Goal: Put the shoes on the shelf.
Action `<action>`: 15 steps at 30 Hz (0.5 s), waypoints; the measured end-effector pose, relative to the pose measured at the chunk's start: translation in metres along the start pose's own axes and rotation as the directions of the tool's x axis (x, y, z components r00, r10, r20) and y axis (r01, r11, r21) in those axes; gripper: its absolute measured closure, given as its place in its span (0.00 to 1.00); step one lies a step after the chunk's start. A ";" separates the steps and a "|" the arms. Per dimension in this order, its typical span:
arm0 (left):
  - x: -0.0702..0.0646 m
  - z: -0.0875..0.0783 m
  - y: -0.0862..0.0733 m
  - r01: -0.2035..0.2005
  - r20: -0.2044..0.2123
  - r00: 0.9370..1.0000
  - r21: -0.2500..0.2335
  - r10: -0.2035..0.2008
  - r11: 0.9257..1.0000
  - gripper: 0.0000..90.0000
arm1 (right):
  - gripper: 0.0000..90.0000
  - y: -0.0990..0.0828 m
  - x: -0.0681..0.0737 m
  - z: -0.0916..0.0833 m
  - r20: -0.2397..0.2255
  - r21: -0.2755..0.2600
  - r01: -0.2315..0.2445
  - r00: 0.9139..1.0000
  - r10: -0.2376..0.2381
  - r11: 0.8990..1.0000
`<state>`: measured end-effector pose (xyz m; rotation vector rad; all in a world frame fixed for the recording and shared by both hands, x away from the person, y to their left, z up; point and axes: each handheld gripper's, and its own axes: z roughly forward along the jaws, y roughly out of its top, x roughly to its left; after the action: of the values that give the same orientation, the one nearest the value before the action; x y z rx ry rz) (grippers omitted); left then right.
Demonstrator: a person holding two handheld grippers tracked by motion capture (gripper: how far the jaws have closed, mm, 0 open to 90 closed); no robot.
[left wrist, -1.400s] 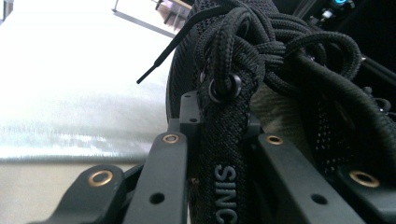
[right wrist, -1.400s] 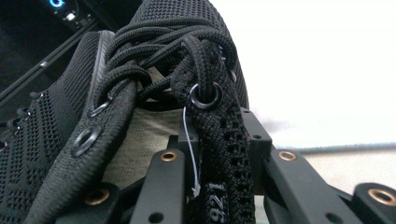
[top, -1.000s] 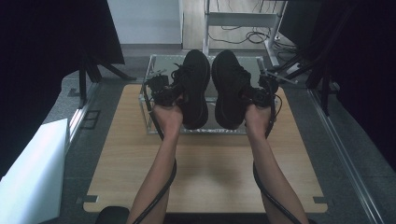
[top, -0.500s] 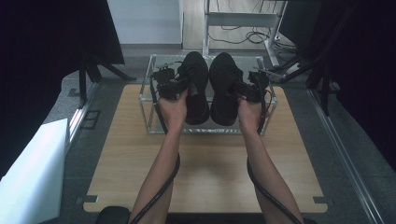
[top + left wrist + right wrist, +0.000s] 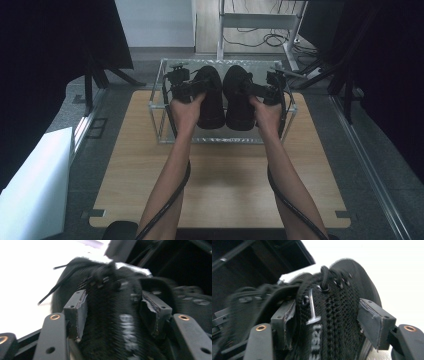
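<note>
Left gripper (image 5: 192, 90) over the left black shoe (image 5: 210, 97), jaws just opened. In the left gripper view, shoe tongue (image 5: 110, 322) between the pads; left pad (image 5: 77, 312) hard against the knit, right pad (image 5: 155, 312) close beside it, contact impossible to judge through the blur. No squeeze visible.

Right gripper (image 5: 257, 91) over the right black shoe (image 5: 238, 97), jaws likewise just opened. In the right gripper view, laced tongue (image 5: 329, 315) between the pads; left pad (image 5: 284, 322) at the shoe's edge, right pad (image 5: 375, 322) standing clear of the knit with a gap showing.

Both shoes side by side, soles down, toes pointing away, on top of the clear rack (image 5: 162, 117) at the far end of the wooden table (image 5: 225, 185). Left hand (image 5: 184, 111) and right hand (image 5: 266, 112) just behind the heels, forearms stretched forward, cables (image 5: 170, 200) trailing back along them.
</note>
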<state>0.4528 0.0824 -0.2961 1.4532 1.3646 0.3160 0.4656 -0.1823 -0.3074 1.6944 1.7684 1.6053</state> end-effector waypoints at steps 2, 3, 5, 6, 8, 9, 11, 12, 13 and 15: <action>-0.002 -0.004 0.002 -0.011 0.013 1.000 -0.011 0.012 1.000 0.46 | 0.38 0.003 -0.001 -0.004 -0.037 -0.015 -0.008 0.999 0.007 1.000; -0.003 -0.006 0.003 -0.021 0.013 1.000 -0.014 0.021 1.000 0.46 | 0.39 0.004 -0.001 -0.006 -0.049 -0.025 -0.004 0.999 0.003 1.000; -0.004 -0.012 0.004 -0.035 0.021 0.999 -0.023 0.035 0.999 0.46 | 0.38 0.007 -0.001 -0.012 -0.074 -0.034 0.007 0.997 -0.010 0.999; -0.003 -0.016 0.004 -0.035 0.029 0.999 -0.030 0.036 0.999 0.46 | 0.38 0.008 -0.001 -0.014 -0.081 -0.034 0.013 0.997 -0.016 0.999; 0.000 -0.024 0.002 -0.037 0.056 0.998 -0.047 0.040 0.998 0.47 | 0.39 0.007 -0.005 -0.020 -0.098 -0.033 0.021 0.995 -0.024 0.999; 0.001 -0.027 0.002 -0.040 0.066 0.997 -0.049 0.043 0.998 0.48 | 0.39 0.006 -0.007 -0.024 -0.107 -0.034 0.019 0.994 -0.023 0.999; 0.005 -0.036 -0.001 -0.051 0.075 0.996 -0.060 0.056 0.997 0.50 | 0.40 0.005 -0.013 -0.032 -0.121 -0.036 0.026 0.992 -0.030 0.999; 0.007 -0.040 -0.002 -0.055 0.082 0.995 -0.066 0.060 0.996 0.51 | 0.40 0.005 -0.015 -0.035 -0.124 -0.037 0.027 0.992 -0.031 0.999; 0.009 -0.044 -0.003 -0.056 0.092 0.994 -0.068 0.063 0.996 0.52 | 0.41 0.004 -0.018 -0.040 -0.137 -0.041 0.022 0.990 -0.028 0.999; 0.012 -0.052 -0.007 -0.069 0.108 0.991 -0.072 0.076 0.995 0.54 | 0.42 0.002 -0.024 -0.050 -0.161 -0.044 0.029 0.986 -0.036 0.999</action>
<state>0.4130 0.1166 -0.2863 1.4450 1.2032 0.3209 0.4371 -0.2290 -0.2989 1.5477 1.8110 1.7988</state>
